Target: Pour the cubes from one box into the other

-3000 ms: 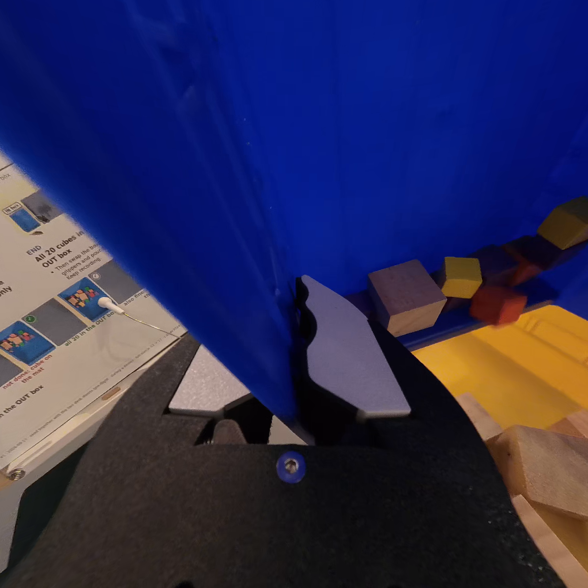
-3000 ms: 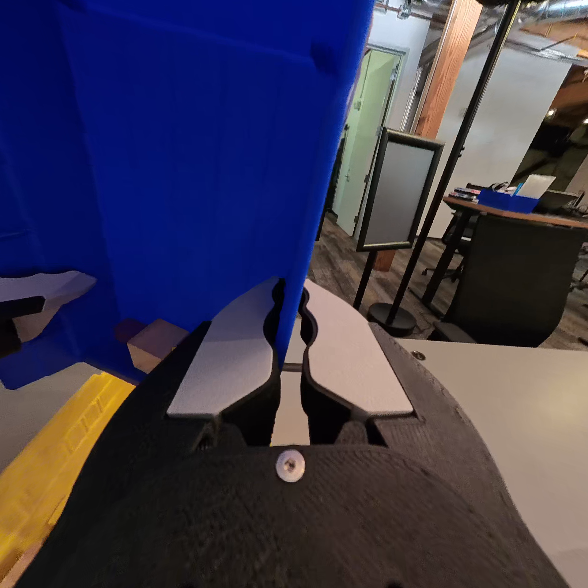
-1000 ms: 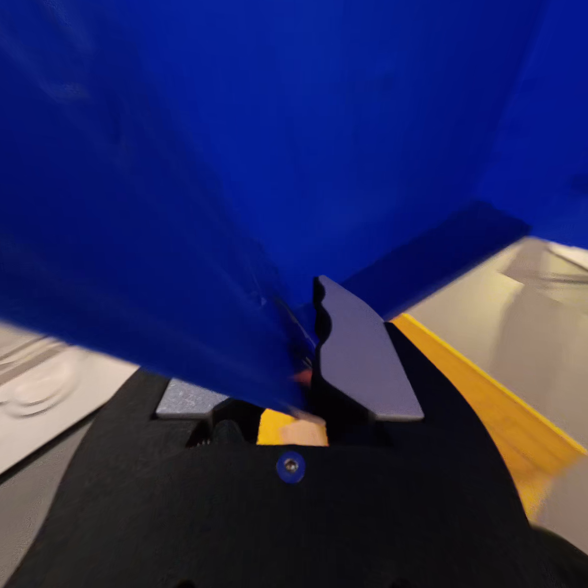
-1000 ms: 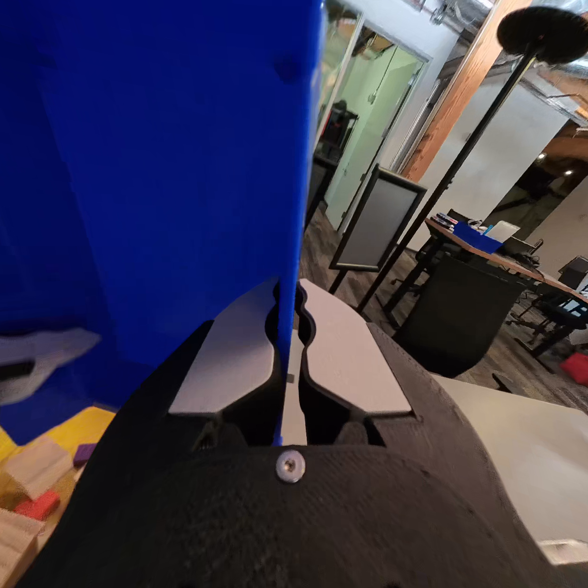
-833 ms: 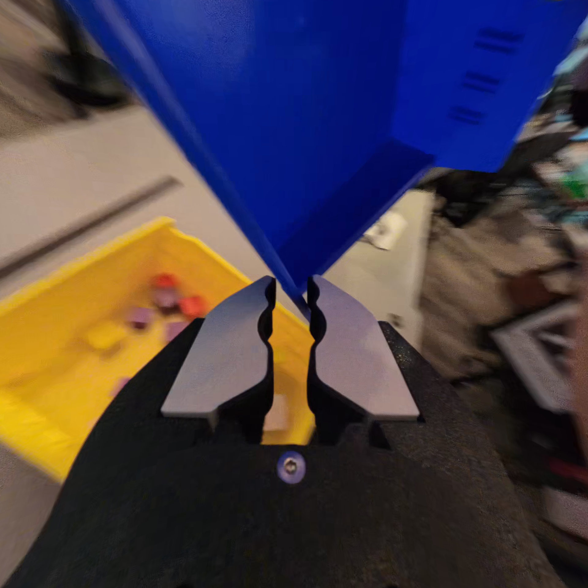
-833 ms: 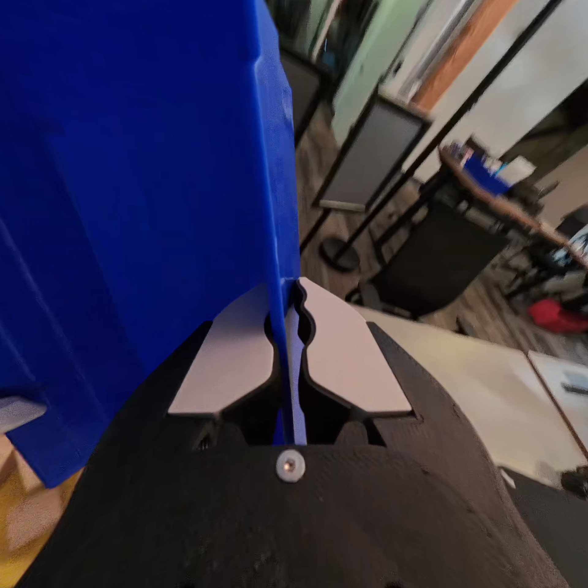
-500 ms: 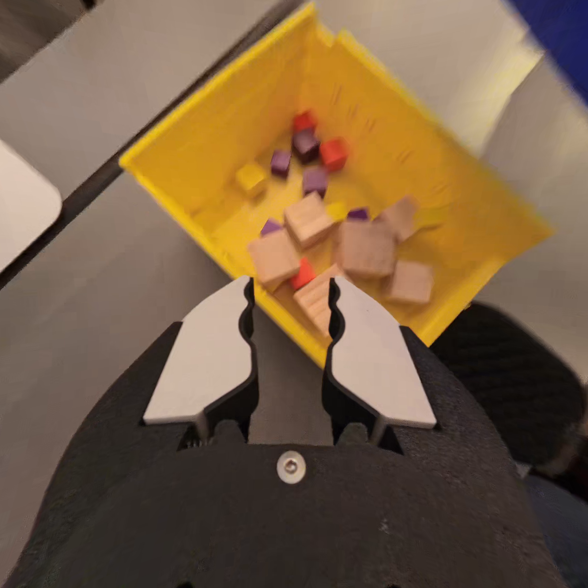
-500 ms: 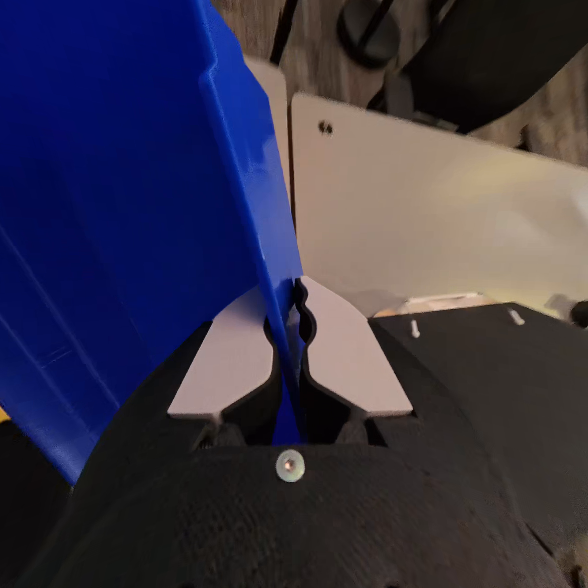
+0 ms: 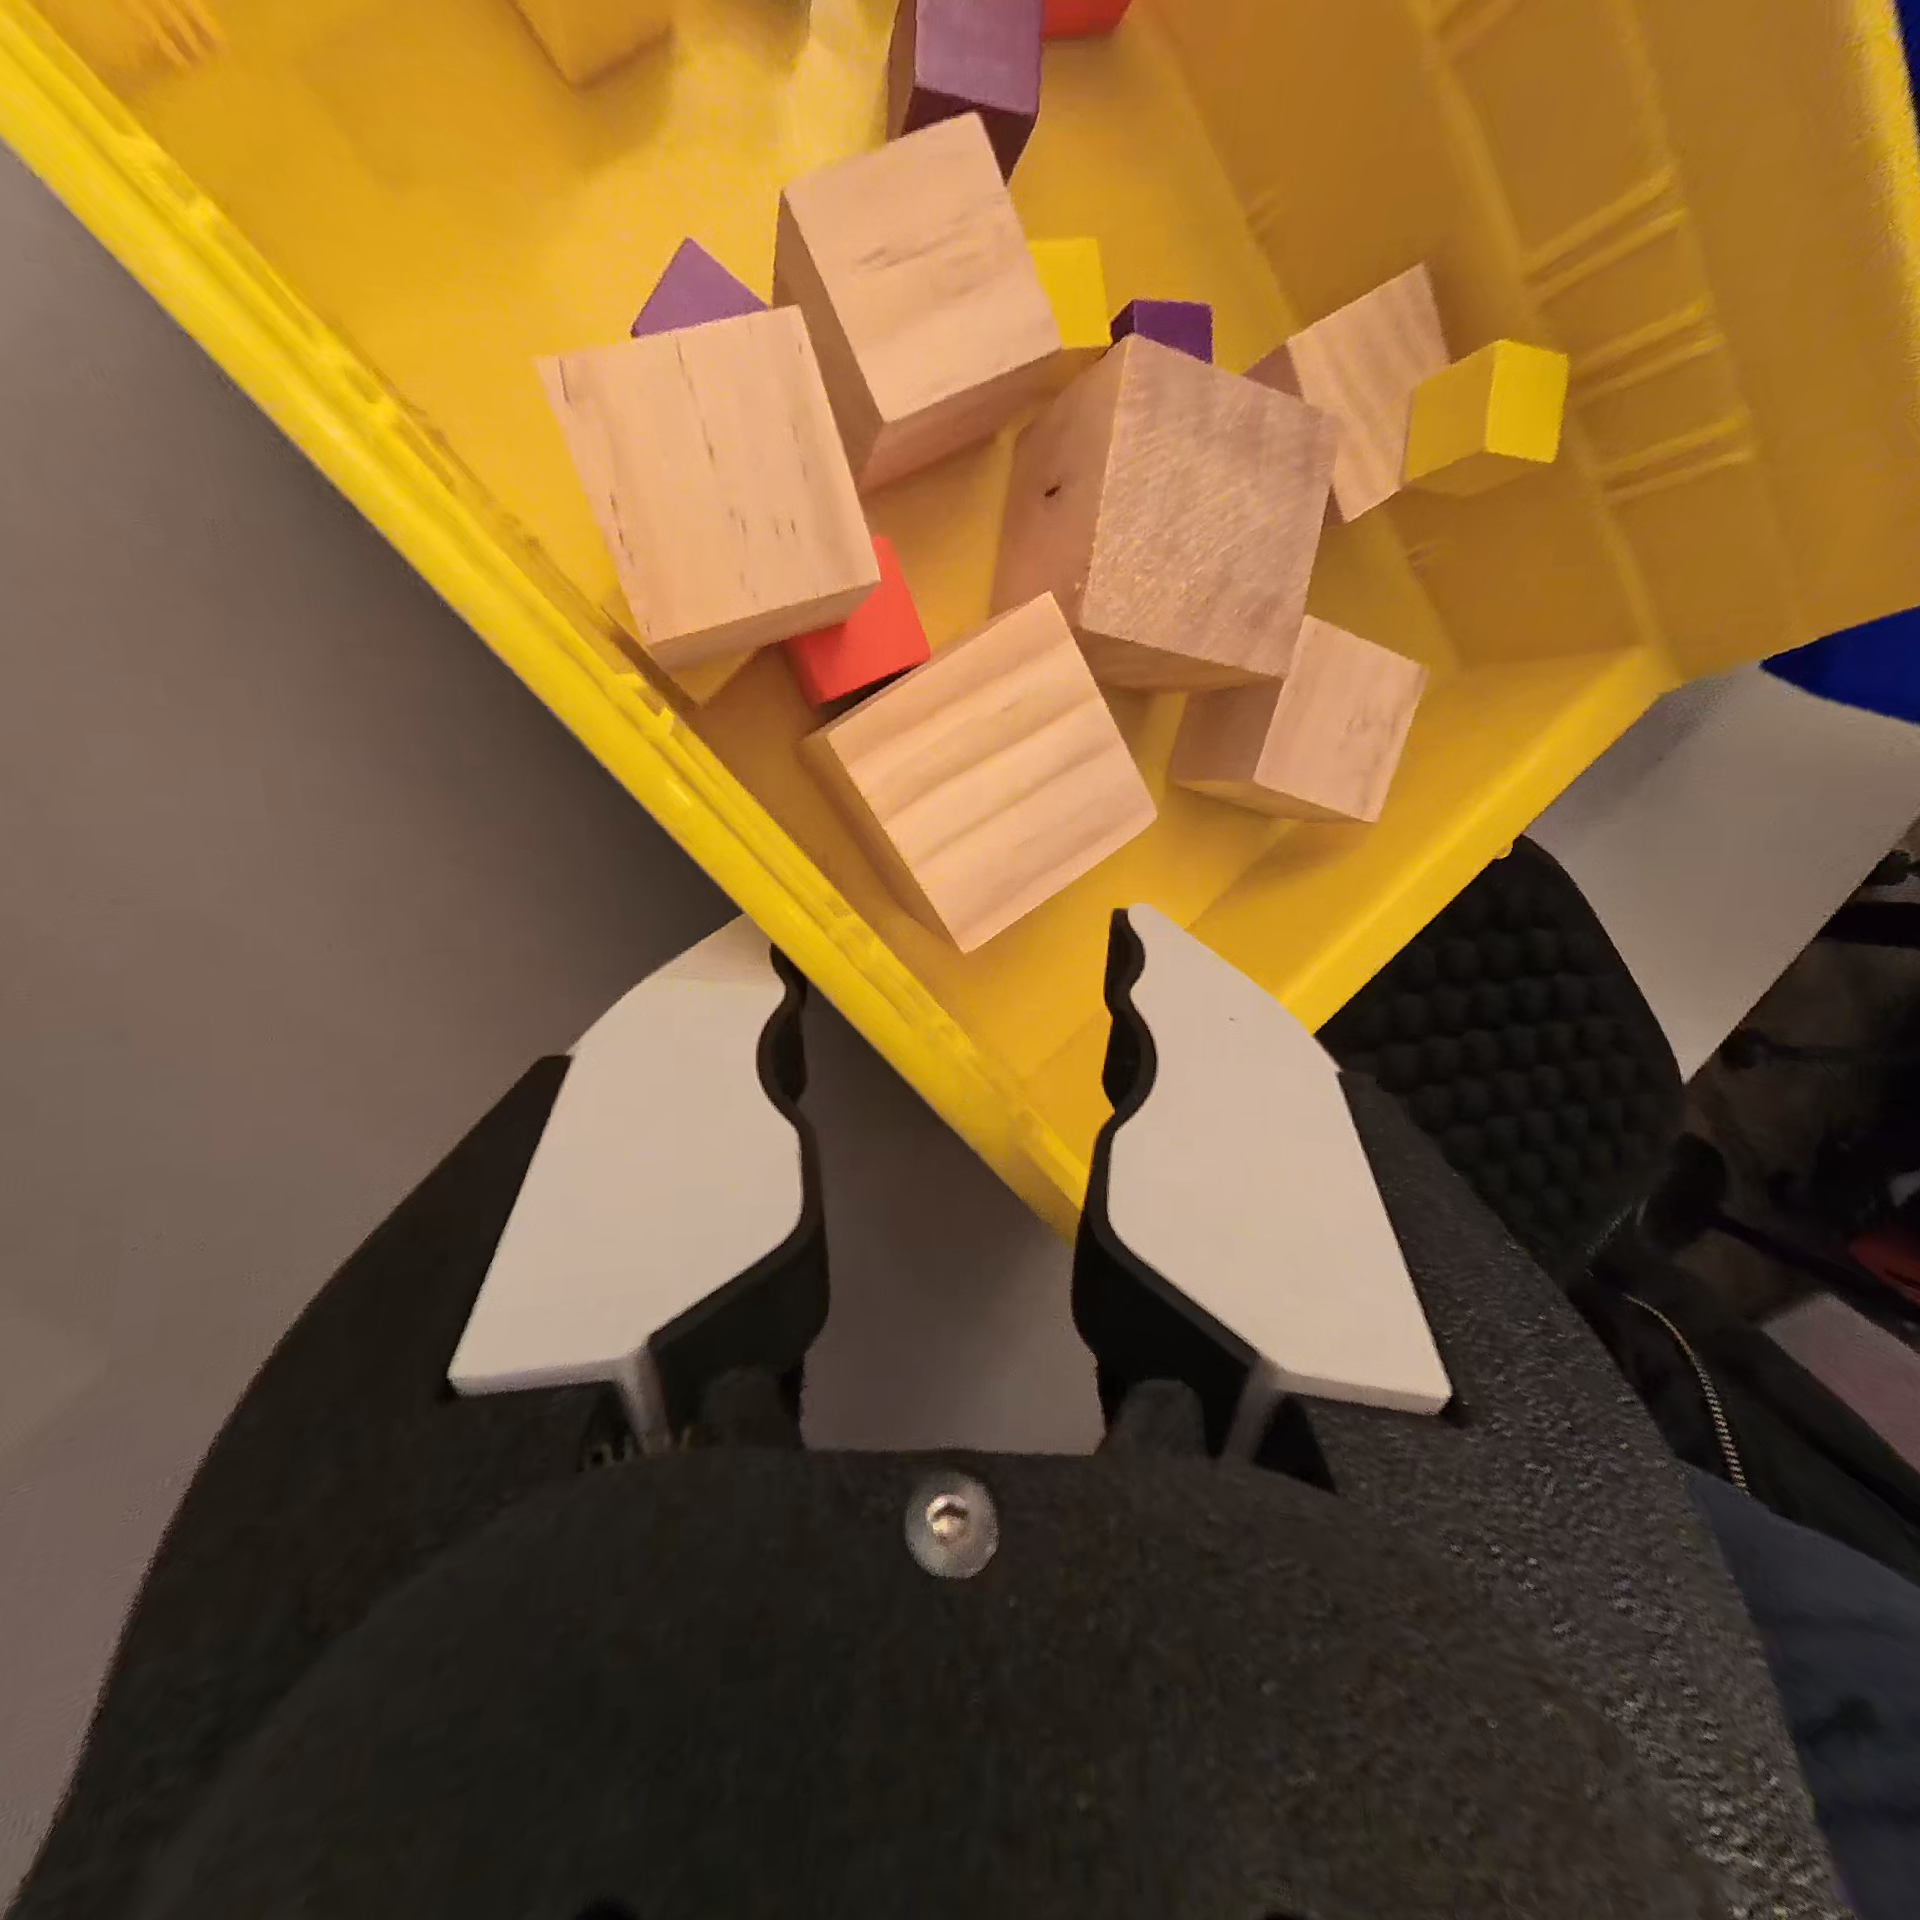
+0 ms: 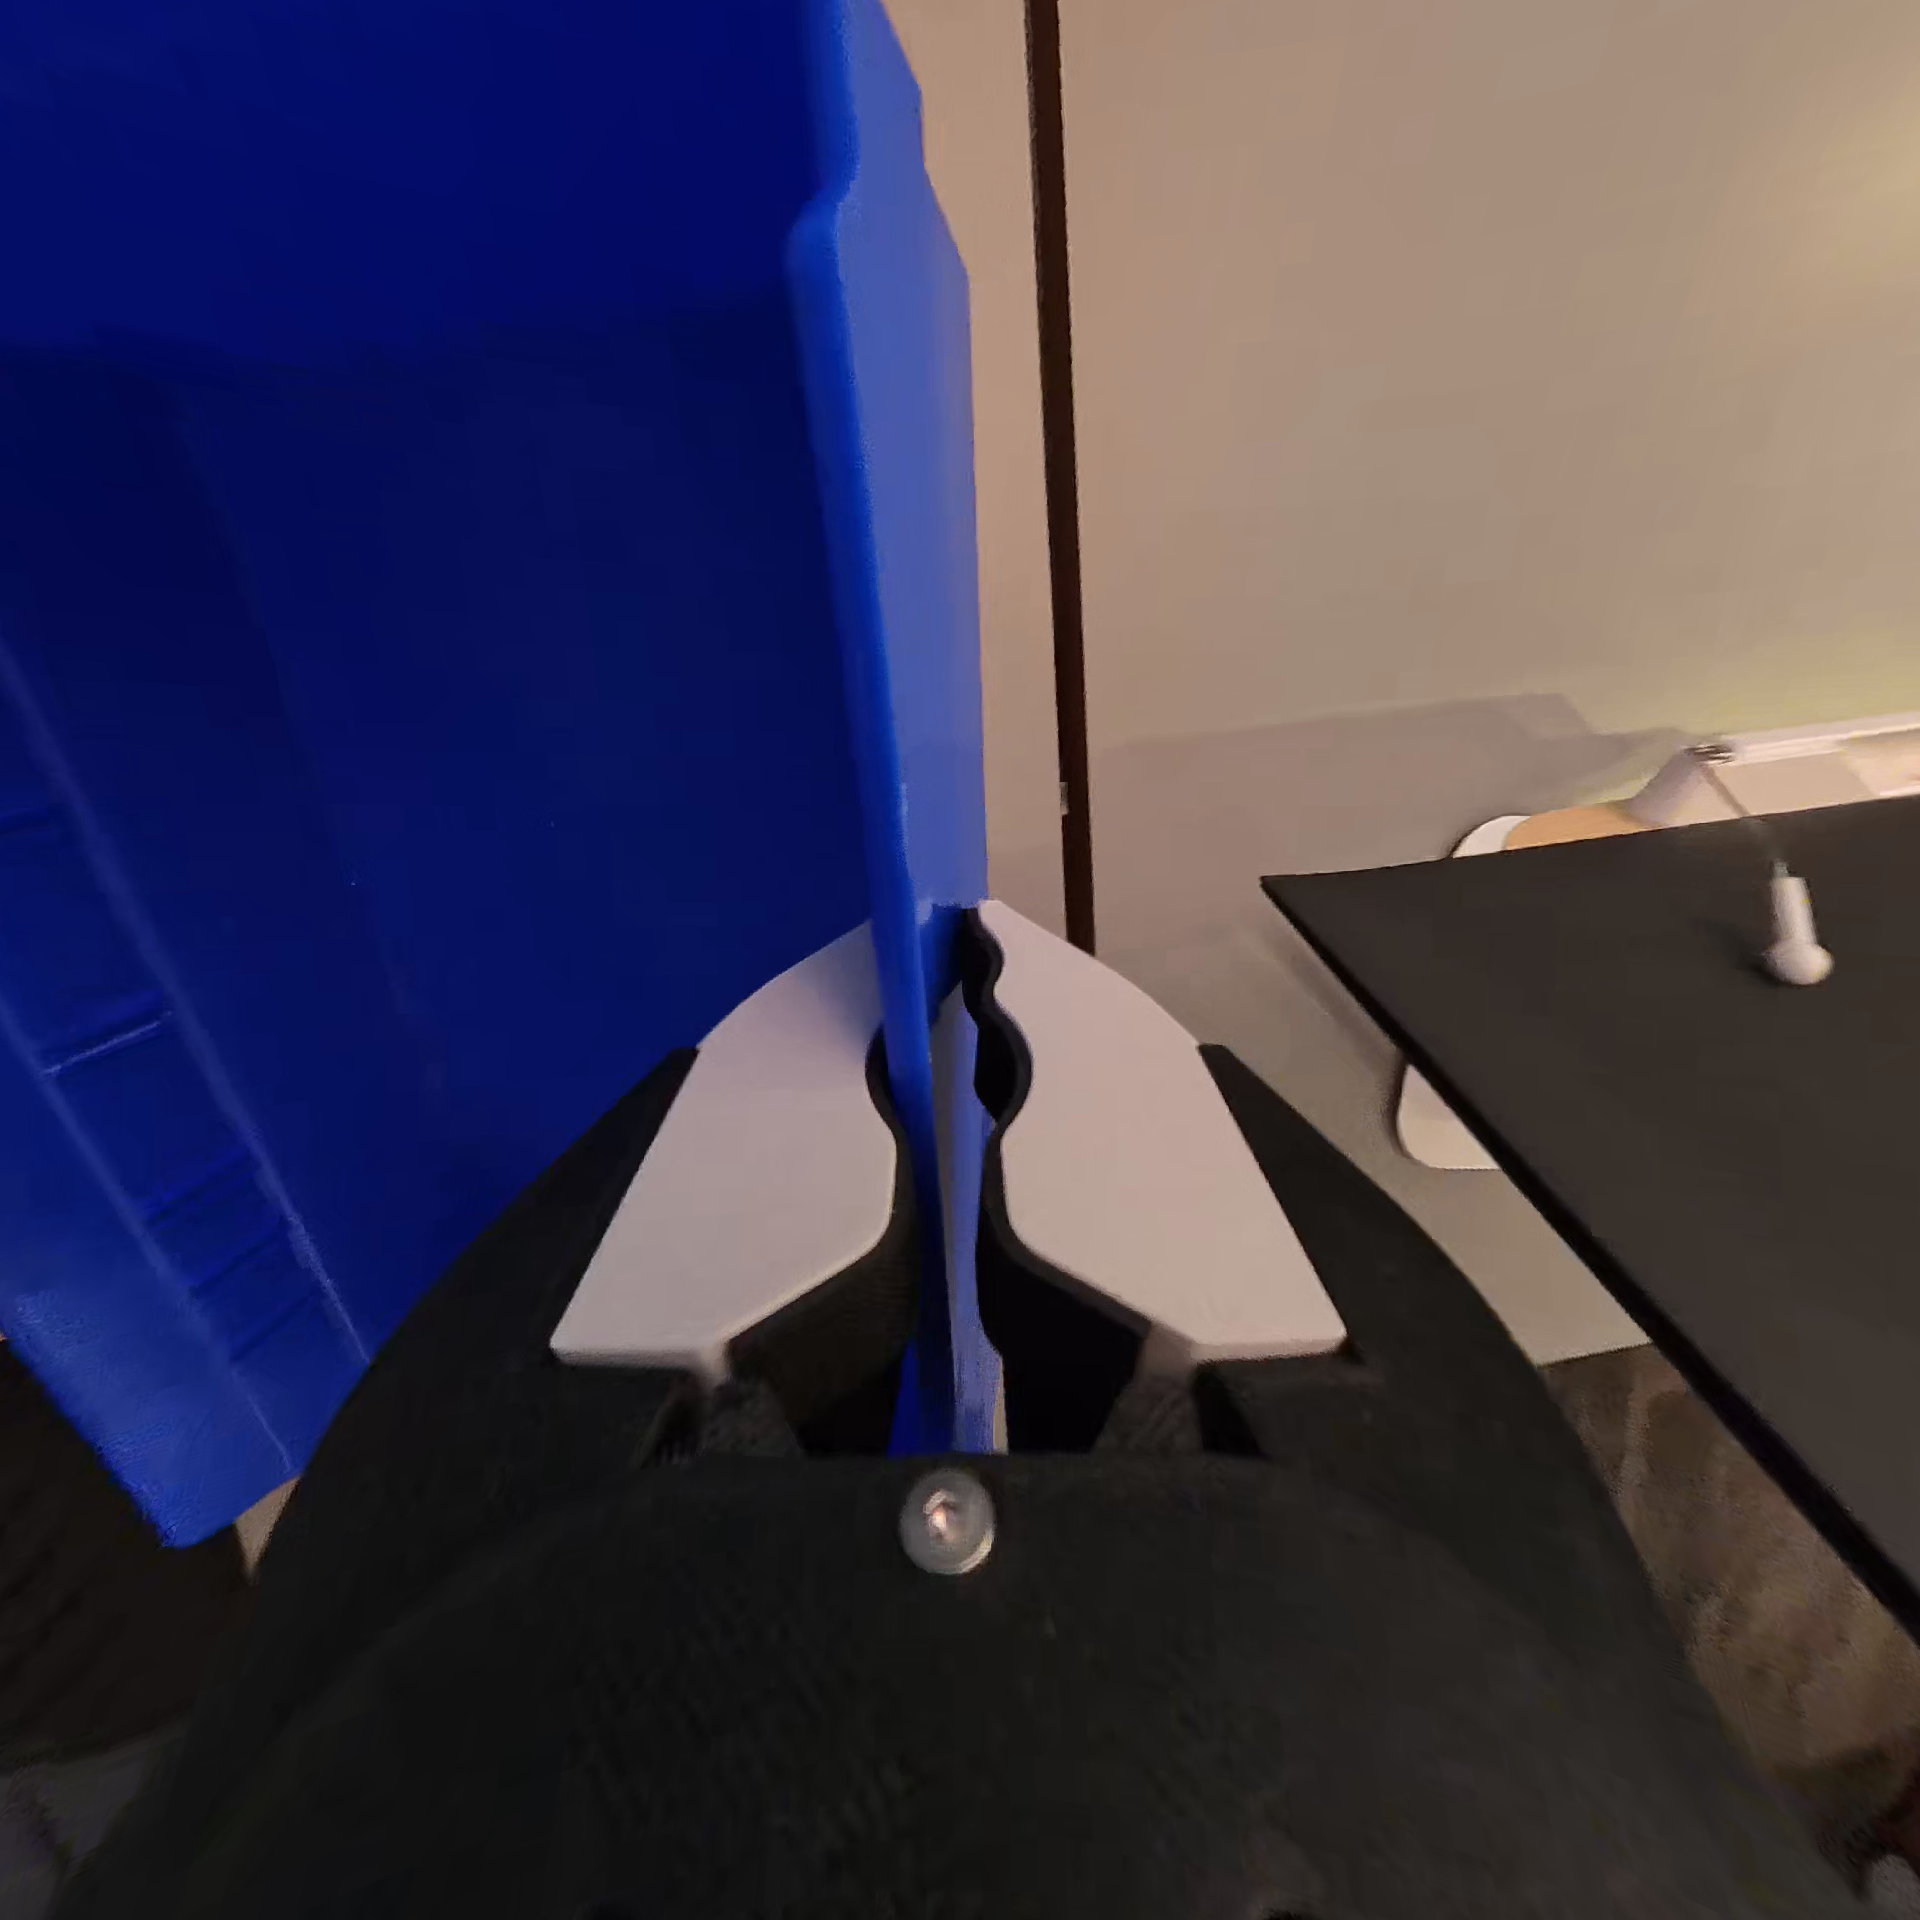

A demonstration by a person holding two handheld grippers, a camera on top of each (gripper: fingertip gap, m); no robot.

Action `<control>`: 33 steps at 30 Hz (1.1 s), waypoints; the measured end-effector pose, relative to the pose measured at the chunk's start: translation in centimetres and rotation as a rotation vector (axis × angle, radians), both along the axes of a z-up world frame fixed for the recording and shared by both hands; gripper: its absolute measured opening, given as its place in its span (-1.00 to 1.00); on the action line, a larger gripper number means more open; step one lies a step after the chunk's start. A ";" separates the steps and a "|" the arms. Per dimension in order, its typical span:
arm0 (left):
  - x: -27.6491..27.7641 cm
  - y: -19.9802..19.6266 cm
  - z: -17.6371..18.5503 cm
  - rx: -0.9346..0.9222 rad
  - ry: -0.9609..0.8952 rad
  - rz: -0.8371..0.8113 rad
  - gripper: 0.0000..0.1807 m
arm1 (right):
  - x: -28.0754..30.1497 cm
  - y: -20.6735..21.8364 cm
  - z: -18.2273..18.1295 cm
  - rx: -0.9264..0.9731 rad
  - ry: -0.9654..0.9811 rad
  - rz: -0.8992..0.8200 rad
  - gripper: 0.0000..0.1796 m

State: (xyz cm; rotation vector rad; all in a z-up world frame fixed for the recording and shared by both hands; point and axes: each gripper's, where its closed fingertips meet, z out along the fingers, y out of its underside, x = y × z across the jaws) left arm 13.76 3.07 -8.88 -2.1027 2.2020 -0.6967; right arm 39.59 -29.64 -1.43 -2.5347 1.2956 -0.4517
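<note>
In the left wrist view a yellow box (image 9: 1621, 343) holds several wooden cubes (image 9: 717, 483) and small red (image 9: 857, 634), purple (image 9: 971, 52) and yellow cubes (image 9: 1486, 410). My left gripper (image 9: 948, 951) is open, its jaws standing either side of the yellow box's near rim (image 9: 831, 935) without closing on it. In the right wrist view my right gripper (image 10: 940, 935) is shut on the side wall of the blue box (image 10: 468, 623), which fills the left of that view. No cubes show inside the part of the blue box that I see.
A grey table top (image 9: 260, 727) lies left of the yellow box. A black textured chair back (image 9: 1496, 1049) sits at the right. In the right wrist view a black mat (image 10: 1662, 1091) with a small white object (image 10: 1792, 961) lies right, and a thin dark pole (image 10: 1055, 468) stands behind.
The cubes have fallen from the blue box into the yellow box. My left gripper has let go of the blue box, opened and come down to the yellow box's rim. The right still holds the blue box.
</note>
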 end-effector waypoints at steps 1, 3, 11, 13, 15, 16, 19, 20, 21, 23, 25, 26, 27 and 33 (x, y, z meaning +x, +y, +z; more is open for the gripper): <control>-0.1 0.0 -0.1 0.002 0.015 0.005 -0.40 | 0.0 -0.1 -0.5 0.007 0.013 -0.004 -0.94; -0.2 0.3 -0.4 -0.012 0.062 0.022 -0.46 | -0.1 0.0 -1.3 0.026 0.035 -0.019 -0.94; -1.1 6.5 -1.4 -0.010 0.096 0.160 -0.86 | -1.0 1.2 -4.8 0.081 0.147 -0.057 -0.93; -2.0 8.2 -1.4 0.015 0.114 0.169 -0.89 | -1.2 1.9 -5.8 0.112 0.185 -0.074 -0.92; -3.0 10.3 -1.5 0.077 0.128 0.170 -0.92 | -1.5 2.7 -6.8 0.142 0.226 -0.087 -0.91; -3.6 11.3 -1.5 0.094 0.131 0.173 -0.93 | -1.6 3.1 -7.2 0.153 0.245 -0.091 -0.91; -5.0 13.7 -1.5 0.053 0.135 0.219 -0.91 | -1.9 4.3 -8.5 0.168 0.288 -0.102 -0.91; -5.5 14.4 -1.4 0.023 0.135 0.236 -0.90 | -2.0 4.8 -8.8 0.183 0.304 -0.108 -0.91; -6.0 15.1 -1.4 -0.002 0.133 0.251 -0.89 | -2.1 5.3 -9.1 0.203 0.321 -0.116 -0.91; -7.1 16.7 -1.4 -0.014 0.126 0.277 -0.89 | -2.2 6.1 -9.6 0.221 0.345 -0.138 -0.91; -8.4 18.5 -1.4 0.008 0.120 0.300 -0.90 | -2.2 7.1 -9.9 0.244 0.359 -0.155 -0.91; -9.1 19.4 -1.4 0.009 0.117 0.317 -0.90 | -2.3 7.7 -10.2 0.251 0.368 -0.160 -0.91; -9.8 20.2 -1.4 0.001 0.113 0.335 -0.89 | -2.4 8.4 -10.4 0.257 0.374 -0.161 -0.91; -14.3 25.4 -1.3 -0.017 0.094 0.444 -0.89 | -3.7 12.6 -10.4 0.273 0.397 -0.122 -0.91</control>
